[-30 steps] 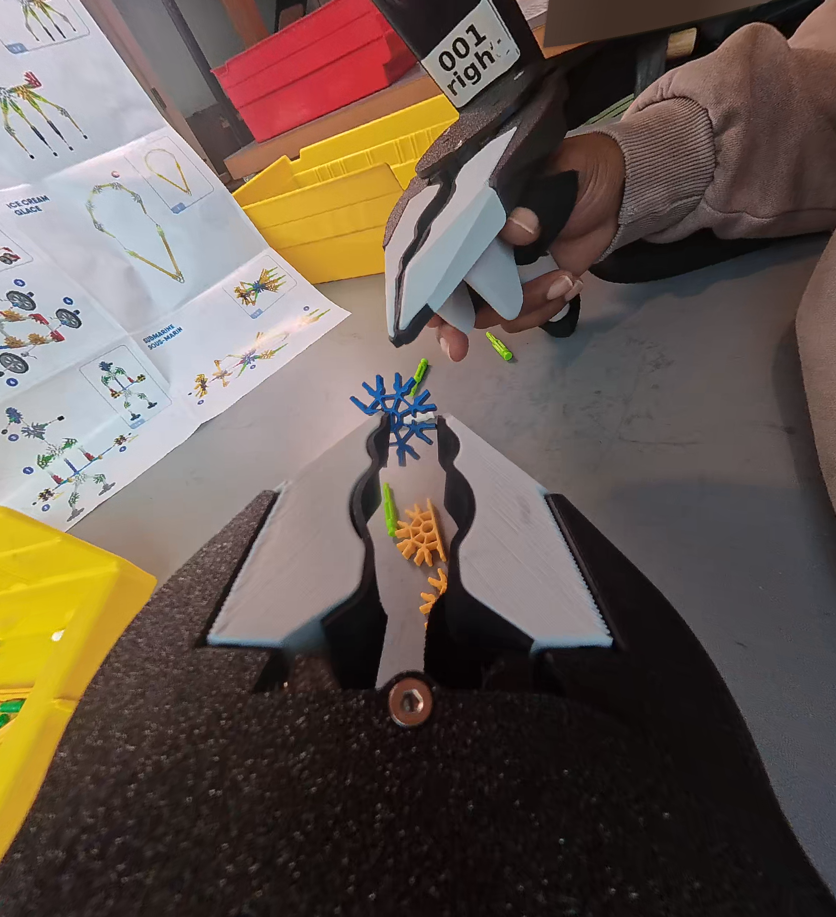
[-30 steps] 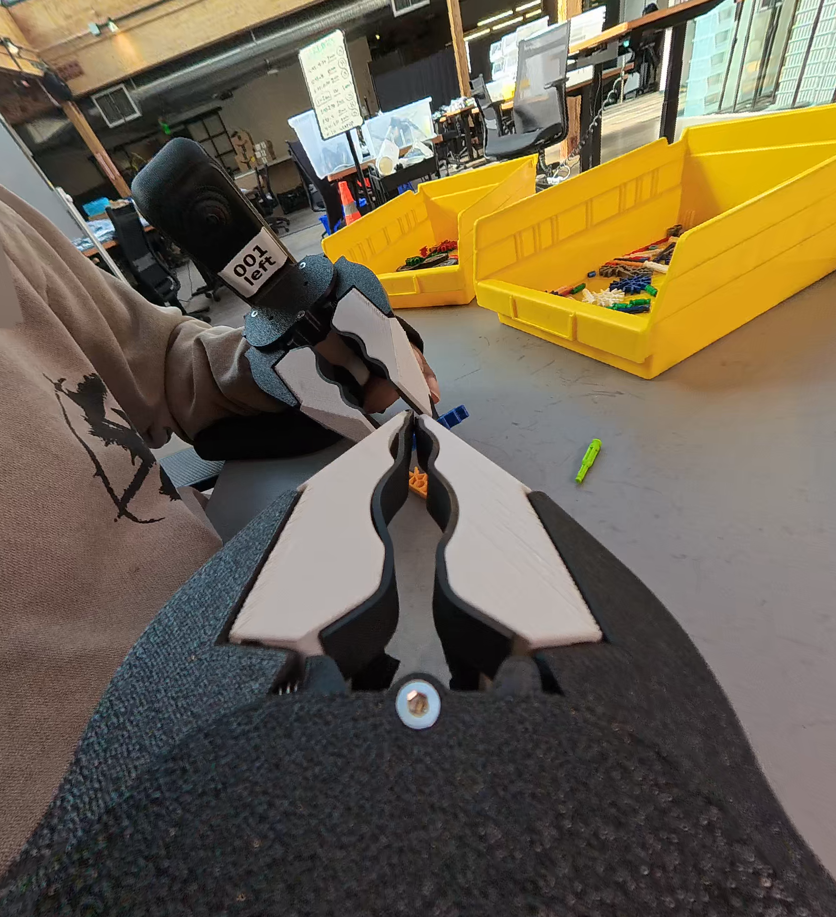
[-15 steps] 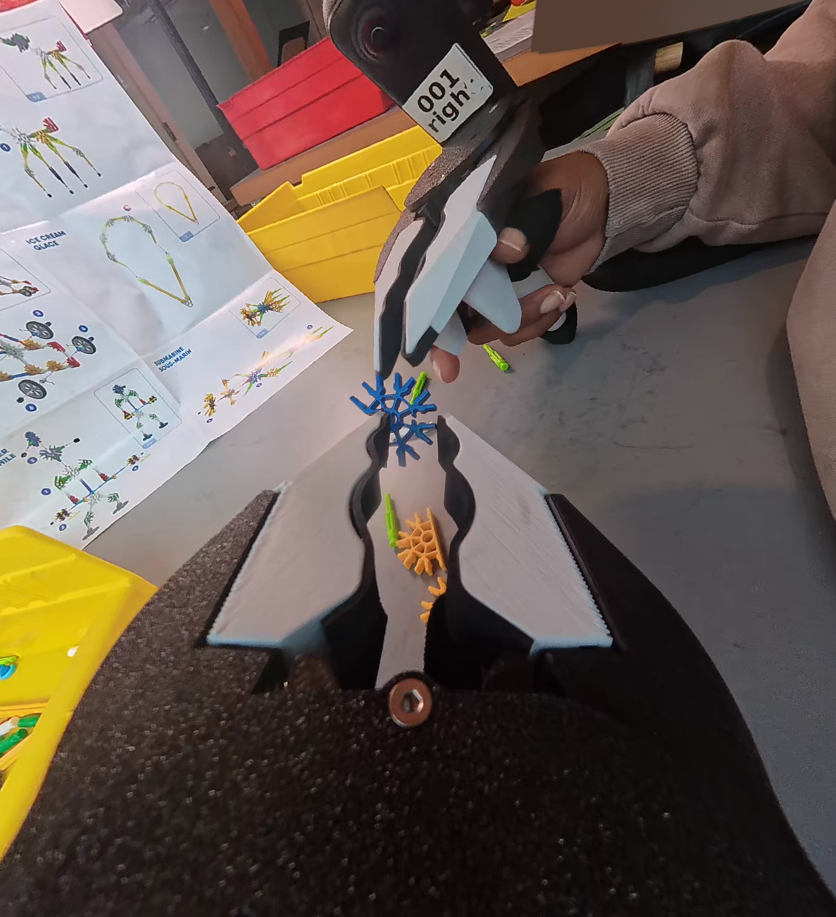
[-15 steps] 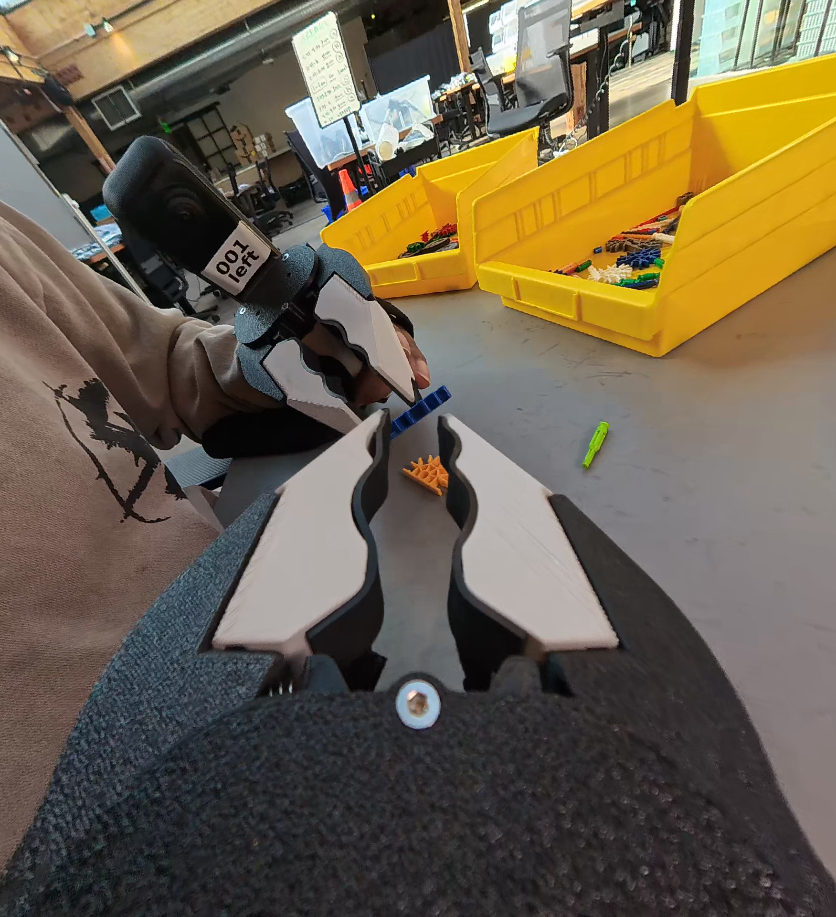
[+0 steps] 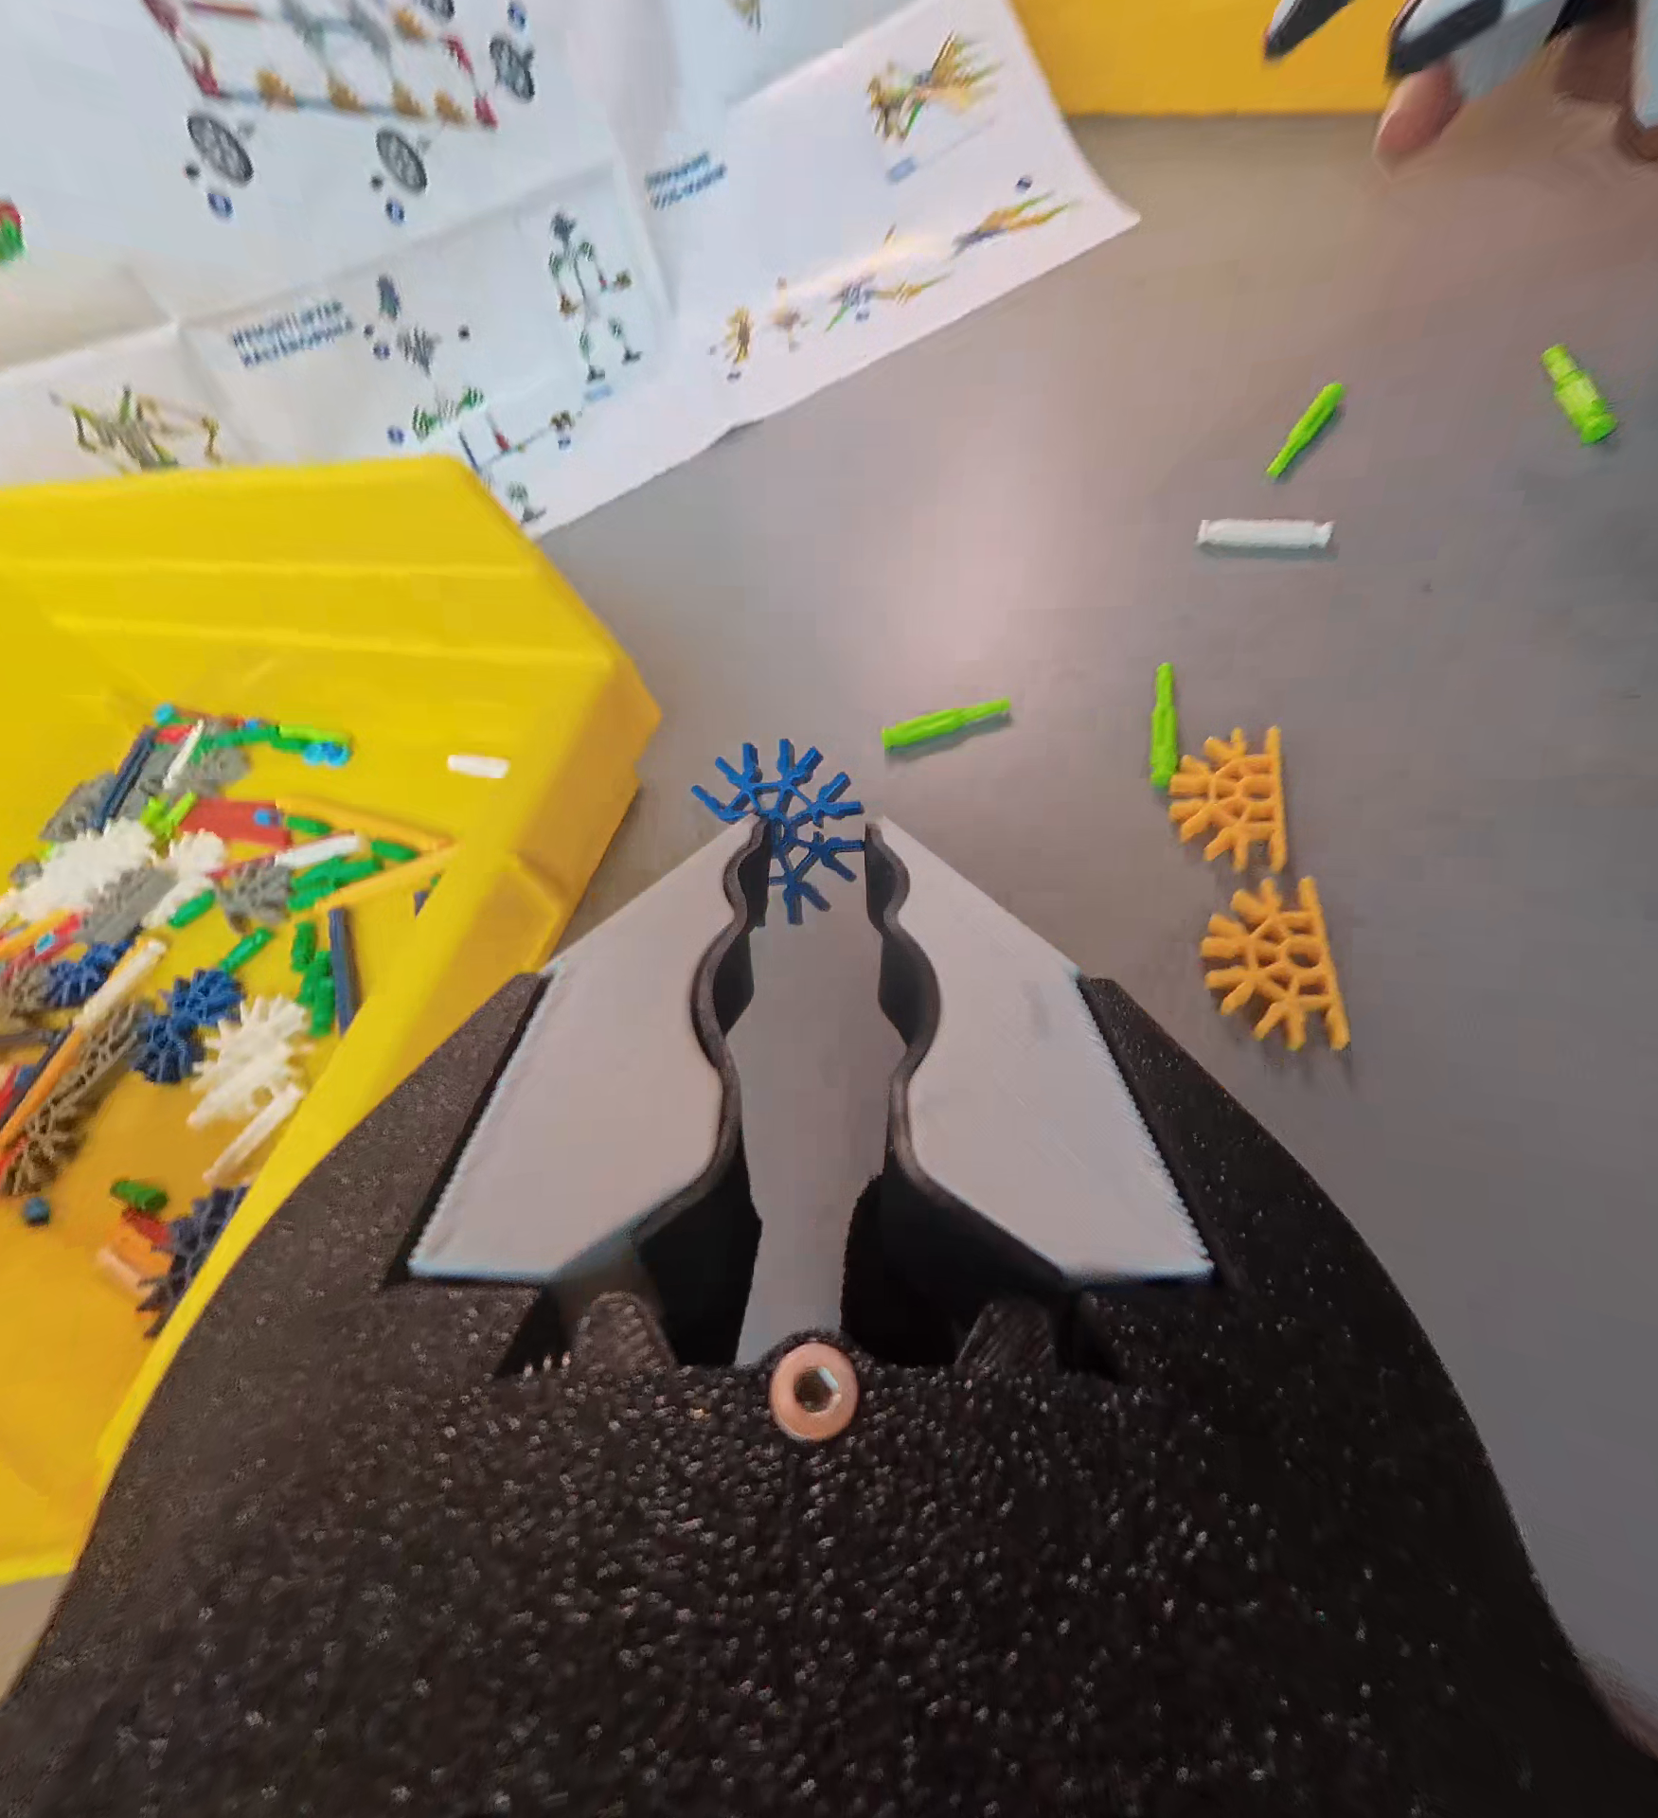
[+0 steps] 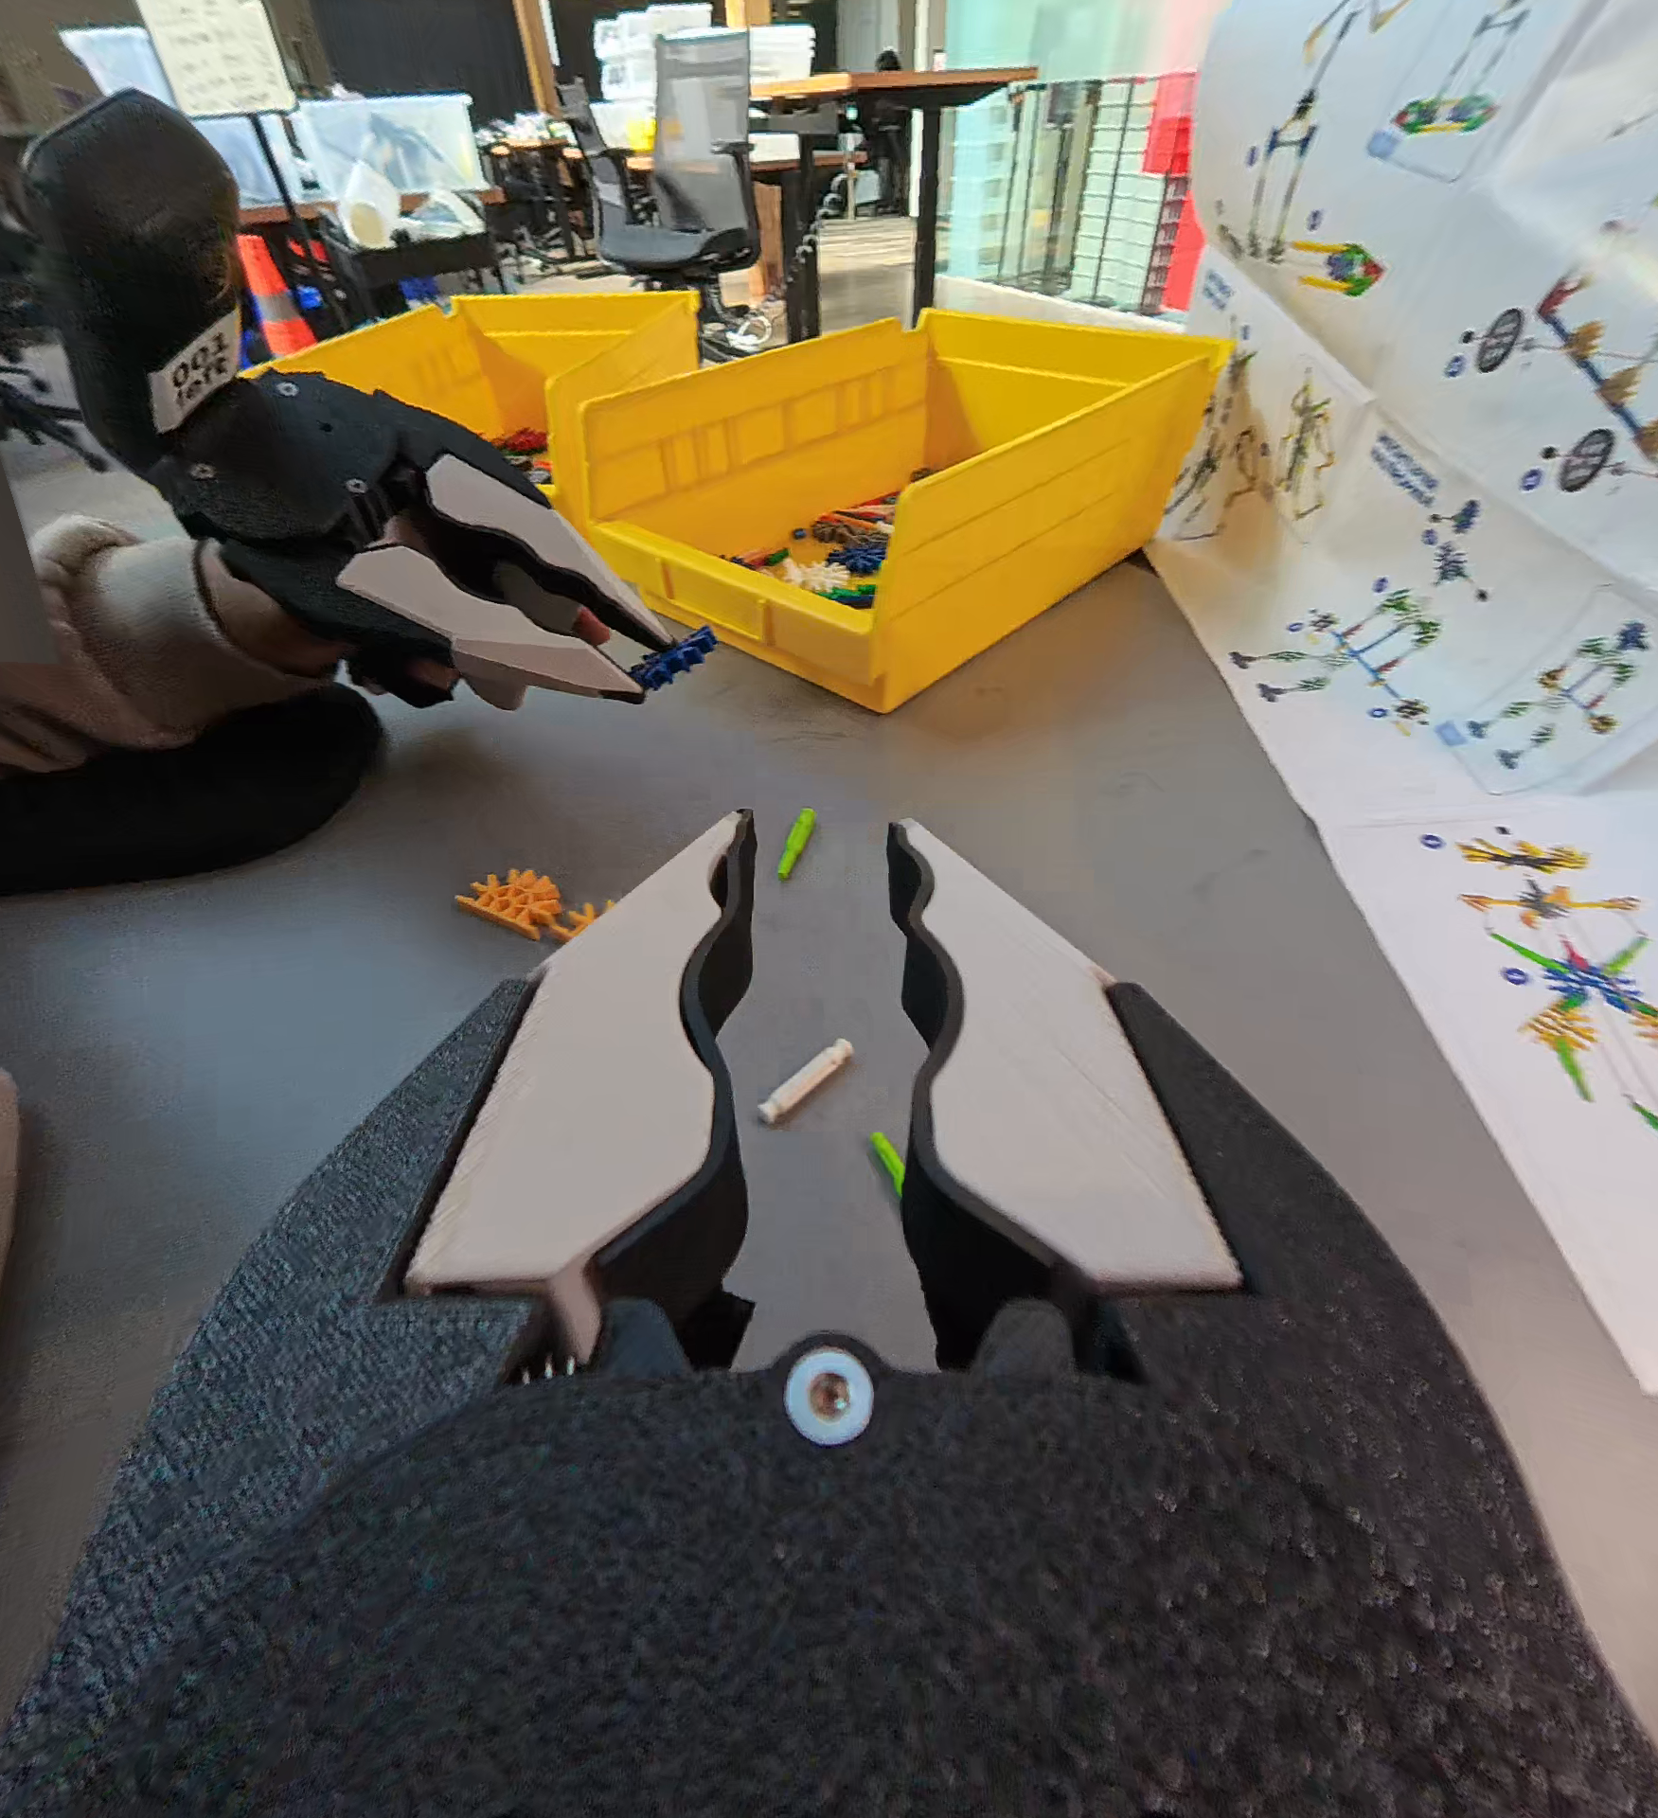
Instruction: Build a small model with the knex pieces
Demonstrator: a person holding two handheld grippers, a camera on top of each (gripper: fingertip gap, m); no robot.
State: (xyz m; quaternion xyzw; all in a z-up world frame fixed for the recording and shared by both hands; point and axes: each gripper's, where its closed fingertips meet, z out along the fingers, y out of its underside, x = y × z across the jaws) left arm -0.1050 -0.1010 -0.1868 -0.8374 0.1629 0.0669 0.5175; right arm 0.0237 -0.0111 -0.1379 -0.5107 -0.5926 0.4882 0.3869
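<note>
My left gripper [image 5: 810,836] is shut on a blue snowflake-shaped connector [image 5: 785,836] and holds it above the grey table, beside a yellow bin [image 5: 510,630]. In the right wrist view the left gripper [image 6: 643,671] shows at the left with the blue connector [image 6: 675,657] in its tips. My right gripper [image 6: 820,831] is open and empty, low over the table. A white rod [image 6: 805,1079] lies on the table between its fingers, with a green rod [image 6: 795,843] at the tips and another green rod [image 6: 887,1161] by the right finger.
Two orange connectors [image 5: 1233,797] lie right of the left gripper, with green rods [image 5: 945,723] and a white rod [image 5: 1264,536] nearby. The yellow bin holds several mixed parts. Two yellow bins [image 6: 903,492] stand behind. A printed instruction sheet [image 6: 1494,590] lies at the right. About 15 cm separates my left fingertips from my right.
The left gripper has lifted and swung left toward the yellow bin with the blue connector in it. The right gripper has opened and drawn away to the loose rods.
</note>
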